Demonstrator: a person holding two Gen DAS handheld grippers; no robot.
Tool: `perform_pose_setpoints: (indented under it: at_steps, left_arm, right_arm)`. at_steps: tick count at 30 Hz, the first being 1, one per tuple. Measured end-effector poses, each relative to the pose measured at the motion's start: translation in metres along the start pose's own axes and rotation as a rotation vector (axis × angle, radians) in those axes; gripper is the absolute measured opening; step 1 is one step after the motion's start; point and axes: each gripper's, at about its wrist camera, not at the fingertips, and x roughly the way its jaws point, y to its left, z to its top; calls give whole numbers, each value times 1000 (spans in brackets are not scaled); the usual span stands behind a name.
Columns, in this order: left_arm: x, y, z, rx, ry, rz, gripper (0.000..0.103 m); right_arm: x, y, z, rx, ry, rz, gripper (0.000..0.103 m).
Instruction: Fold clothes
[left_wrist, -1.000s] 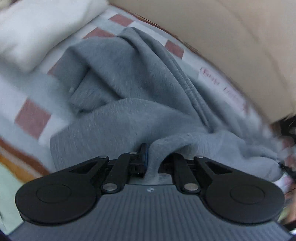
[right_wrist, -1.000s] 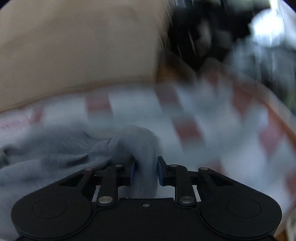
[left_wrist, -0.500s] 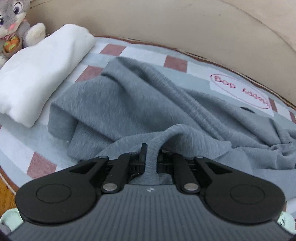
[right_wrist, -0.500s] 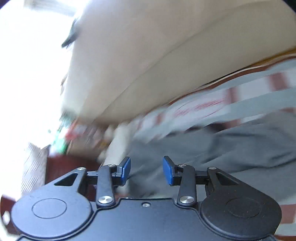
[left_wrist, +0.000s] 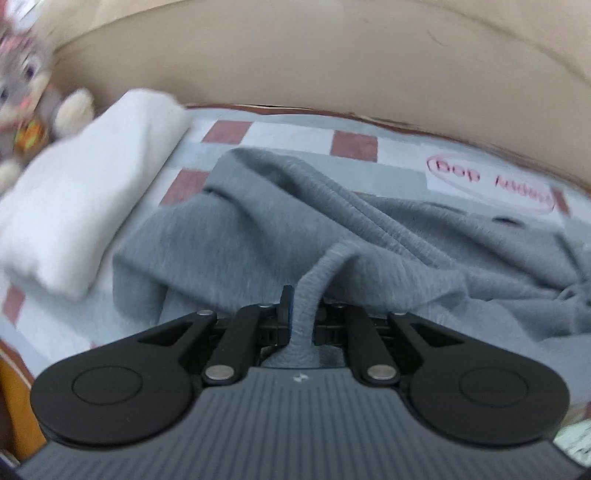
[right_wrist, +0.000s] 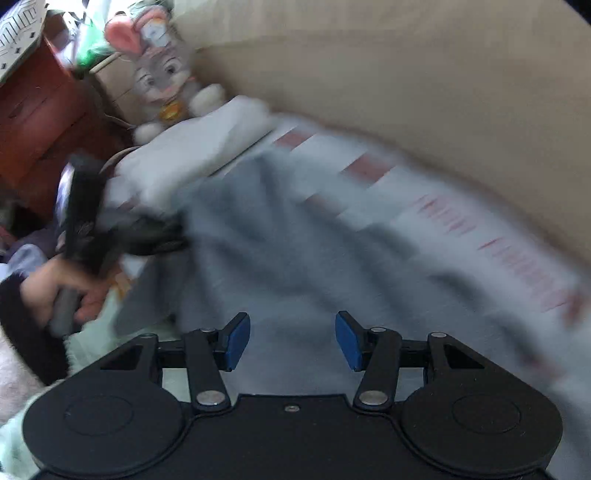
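Pinching a fold of the grey sweatshirt (left_wrist: 258, 229), the left gripper (left_wrist: 301, 317) should hold firm while the empty right gripper (right_wrist: 291, 341), jaws opening, finds an edge.

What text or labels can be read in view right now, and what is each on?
"Happy dog", pink letters in a pink oval, upside down and blurred, on the checked sheet beside the grey garment.
Right wrist view: the same pink print is smeared, unreadable.
Box with black markings: too blurred.

text: upside-down pink lettering, oval-ringed — not legible | on: white label (left_wrist: 491, 183) — checked bedsheet (left_wrist: 288, 134)
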Motion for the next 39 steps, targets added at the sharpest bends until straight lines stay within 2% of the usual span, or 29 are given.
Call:
perform_pose_setpoints:
  at_steps: [1, 3, 6, 8, 9, 10, 11, 13, 15, 16, 19, 21, 22, 24, 26, 28, 30, 33, 35, 36, 37, 39]
  left_arm:
    - [5, 0, 2, 0, 5, -3, 8]
    - [13, 2, 4, -20, 15, -19, 8]
    - [13, 10, 3, -67, 32, -50, 8]
    - [4, 16, 2, -86, 35, -72, 8]
    - [-2, 19, 2, -98, 35, -87, 9]
    - [-10, 22, 1, -115, 33, -113, 13]
    - [-18, 25, 1, -135, 24, -135, 14]
    - [-39, 32, -1, -153, -15, -161, 19]
    - [-61, 32, -3, -125, -47, -176, 35]
    - [-73, 30, -6, -93, -57, -162, 37]
    - [-107, 26, -15, 22, -90, -80, 44]
    - [-126, 26, -25, 94, -141, -38, 51]
    - [-129, 27, -31, 109, -164, -42, 53]
    - [-126, 27, -44, 106, -190, -77, 57]
    - [-106, 24, -57, 64, -149, -140, 57]
    - [-83, 15, -70, 29, -83, -195, 57]
    - [-65, 1, -85, 47, -40, -233, 57]
    - [-47, -20, -100, 138, 14, -297, 59]
    - [-33, -31, -97, 186, 29, -287, 63]
    - [-27, -34, -93, 191, 29, -263, 63]
    - [-21, -36, -88, 189, 25, -232, 63]
    - [-12, -32, -77, 128, 12, -234, 63]
  right_arm:
    - [15, 3, -6, -10, -6, 26, 57]
    - [40, 20, -19, -136, 14, -13, 57]
    - [72, 47, -41, -452, 9, -160, 57]
    - [95, 46, -53, -546, -11, -243, 56]
    - [102, 40, -56, -561, -5, -269, 39]
    - [106, 33, -56, -563, -4, -290, 4]
    - [100, 25, -47, -511, -25, -284, 2]
    - [79, 4, -23, -373, -98, -261, 3]
    - [52, -26, 3, -212, -186, -257, 3]
    - [42, -42, 15, -133, -213, -257, 3]
    - [49, -95, 39, 86, -174, -271, 3]
    - [71, -116, 42, 140, -98, -347, 7]
    - [80, -123, 41, 175, -63, -374, 15]
    - [83, -123, 34, 208, -33, -402, 18]
    - [78, -117, 27, 217, -25, -427, 30]
    - [71, -106, 29, 180, -3, -467, 33]
    - [48, -95, 29, 136, -21, -480, 36]
    - [8, -97, 28, 174, -72, -389, 41]
    - [-25, -97, 18, 274, -114, -280, 48]
    - [-33, -94, 12, 305, -125, -227, 54]
    - [-35, -89, 5, 311, -122, -177, 55]
    - [-28, -70, -7, 267, -92, -122, 56]
